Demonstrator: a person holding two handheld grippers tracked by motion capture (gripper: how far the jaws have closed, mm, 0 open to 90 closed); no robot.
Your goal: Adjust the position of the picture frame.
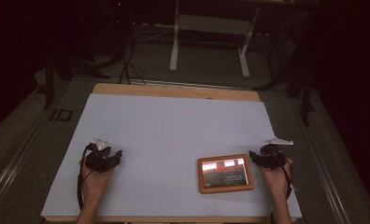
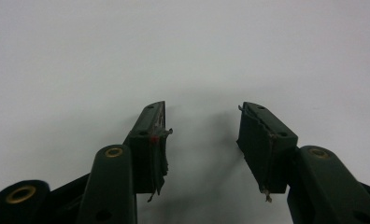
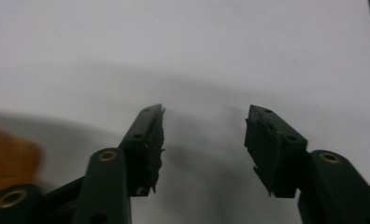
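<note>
While both hands rest near the table's (image 1: 174, 121) front edge, left gripper (image 1: 109, 157) and right gripper (image 1: 259, 156) stand spread, empty; framed tablet (image 1: 225, 173) lies flat just beside the right, likely awaiting pickup.

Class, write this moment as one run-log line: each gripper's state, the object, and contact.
left gripper: open, empty | right gripper: open, empty, beside frame | wooden picture frame: flat on table | contact: none seen
</note>
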